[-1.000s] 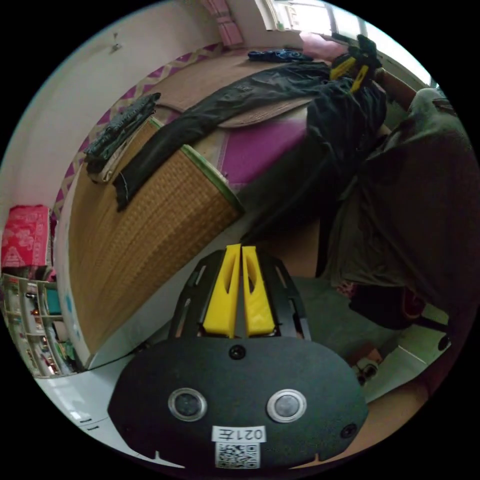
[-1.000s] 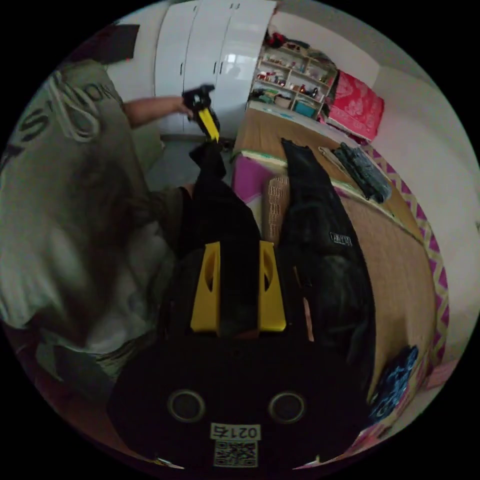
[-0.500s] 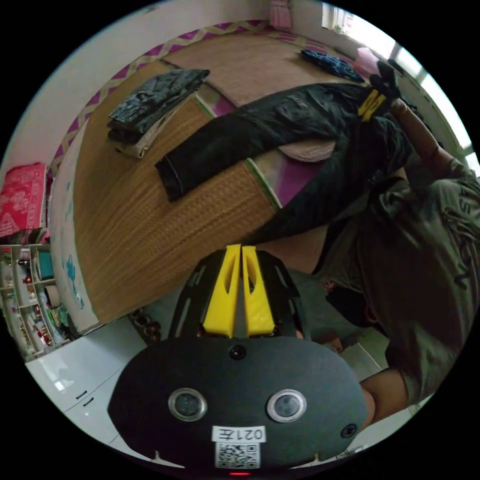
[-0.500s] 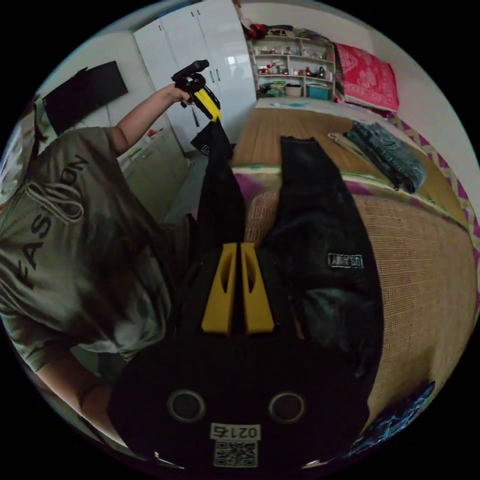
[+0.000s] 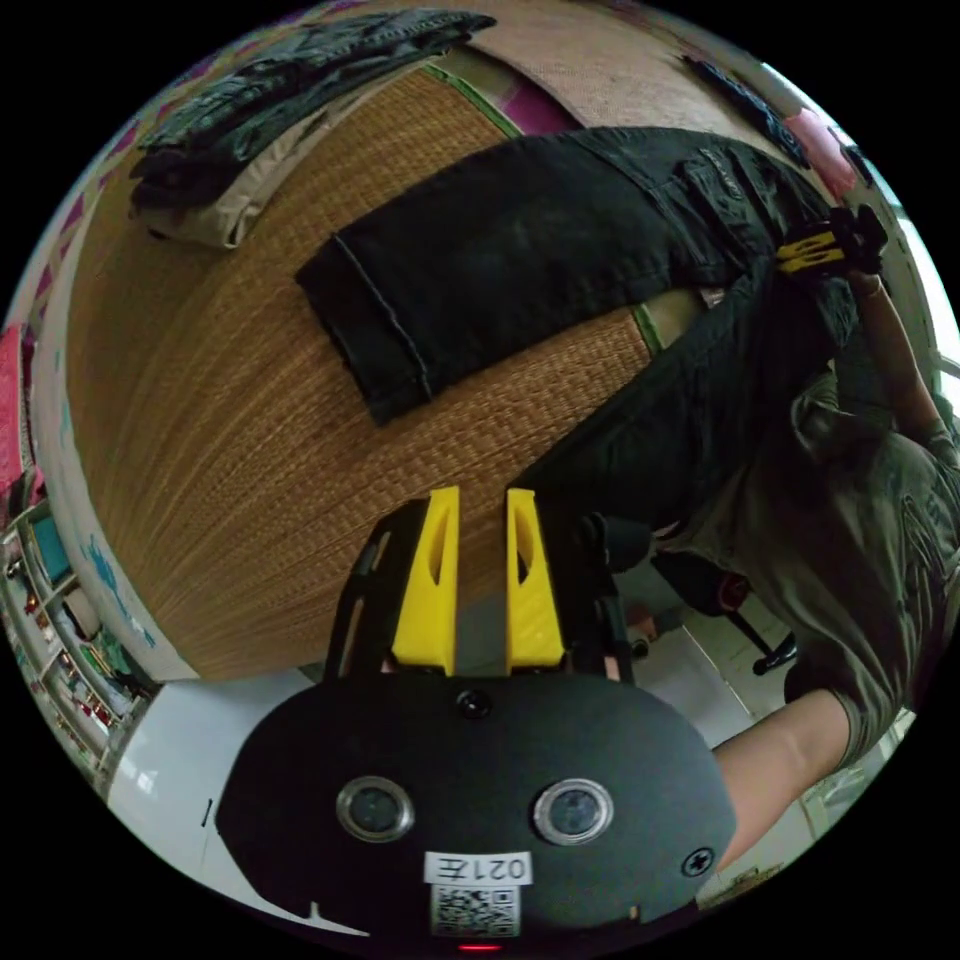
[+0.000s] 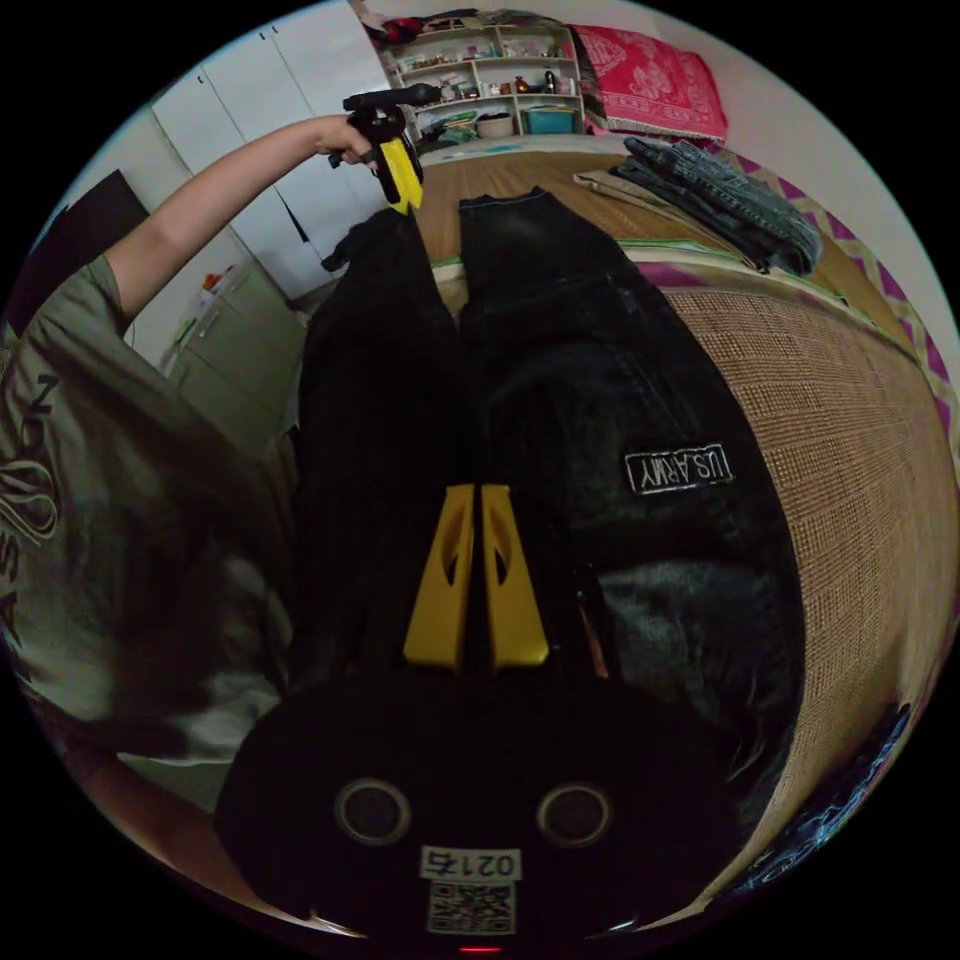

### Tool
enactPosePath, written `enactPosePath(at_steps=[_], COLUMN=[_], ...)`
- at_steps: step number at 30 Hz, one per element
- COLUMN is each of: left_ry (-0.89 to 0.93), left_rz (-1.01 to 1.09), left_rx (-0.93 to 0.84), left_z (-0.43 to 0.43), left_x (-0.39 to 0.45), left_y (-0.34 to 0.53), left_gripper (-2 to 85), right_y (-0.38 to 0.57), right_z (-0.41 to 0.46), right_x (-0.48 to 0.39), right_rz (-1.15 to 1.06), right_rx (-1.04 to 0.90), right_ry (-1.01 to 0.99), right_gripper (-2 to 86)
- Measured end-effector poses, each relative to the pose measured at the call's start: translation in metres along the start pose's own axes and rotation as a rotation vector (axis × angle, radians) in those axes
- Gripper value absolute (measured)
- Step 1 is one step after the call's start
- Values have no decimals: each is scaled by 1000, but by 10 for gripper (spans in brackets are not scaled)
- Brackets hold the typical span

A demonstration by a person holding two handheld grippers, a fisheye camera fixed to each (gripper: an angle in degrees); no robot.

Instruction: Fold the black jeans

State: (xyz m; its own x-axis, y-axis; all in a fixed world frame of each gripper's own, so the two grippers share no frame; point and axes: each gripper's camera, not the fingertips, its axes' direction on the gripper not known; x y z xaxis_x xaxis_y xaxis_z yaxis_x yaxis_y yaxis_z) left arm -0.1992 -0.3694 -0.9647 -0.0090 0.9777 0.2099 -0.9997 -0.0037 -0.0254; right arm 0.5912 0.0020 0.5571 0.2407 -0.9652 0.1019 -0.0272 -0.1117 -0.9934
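**Black jeans half on the mat, one leg stretched off the near edge**

Black jeans (image 5: 520,230): one leg lies flat on the woven mat (image 5: 230,440), hem toward 9 o'clock in the left gripper view. The hem edge is straight, with a slight curl at the lower corner. The waist runs off toward 2 o'clock. The second leg is off the mat, past its near edge, between the mat and the person's shirt (image 5: 880,520).

Right gripper (image 6: 478,492): jaws pinched almost together, clamped on the dark cloth at the waist end of the jeans. The patch on the jeans sits at 3 o'clock of it.

Left gripper (image 5: 482,497): jaws a narrow gap apart, with nothing between them. Mat and pale floor show through the gap. In the right gripper view it sits at 11 o'clock on an outstretched arm (image 6: 210,200), tips right at the loose leg's end. Can't tell if they touch.

Room to move:
- In the left gripper view there is bare mat from 7 to 10 o'clock of the flat hem.
- A folded clothes stack (image 5: 290,70) is at 11 o'clock, apart from the jeans.
- In the right gripper view there is bare mat at 3 o'clock of the waist.
- A blue patterned cloth (image 6: 840,790) is at 4 o'clock by the rim.
- A white wardrobe (image 6: 230,110) and a shelf (image 6: 480,50) are beyond the far mat edge
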Motion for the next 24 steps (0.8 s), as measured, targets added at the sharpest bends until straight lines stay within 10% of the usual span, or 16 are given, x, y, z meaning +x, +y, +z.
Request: enactPosePath(at_steps=[6, 24], left_ry=[-485, -134], left_rz=[-300, -81], left_rx=[146, 573], left_z=[-21, 41], left_x=[-15, 75], left_y=[54, 47], left_gripper=[-6, 23], right_y=[2, 113], right_z=[-3, -106], right_x=[8, 30], right_rz=[5, 216], right_rx=[7, 178], right_ry=[2, 264], right_gripper=[-8, 73])
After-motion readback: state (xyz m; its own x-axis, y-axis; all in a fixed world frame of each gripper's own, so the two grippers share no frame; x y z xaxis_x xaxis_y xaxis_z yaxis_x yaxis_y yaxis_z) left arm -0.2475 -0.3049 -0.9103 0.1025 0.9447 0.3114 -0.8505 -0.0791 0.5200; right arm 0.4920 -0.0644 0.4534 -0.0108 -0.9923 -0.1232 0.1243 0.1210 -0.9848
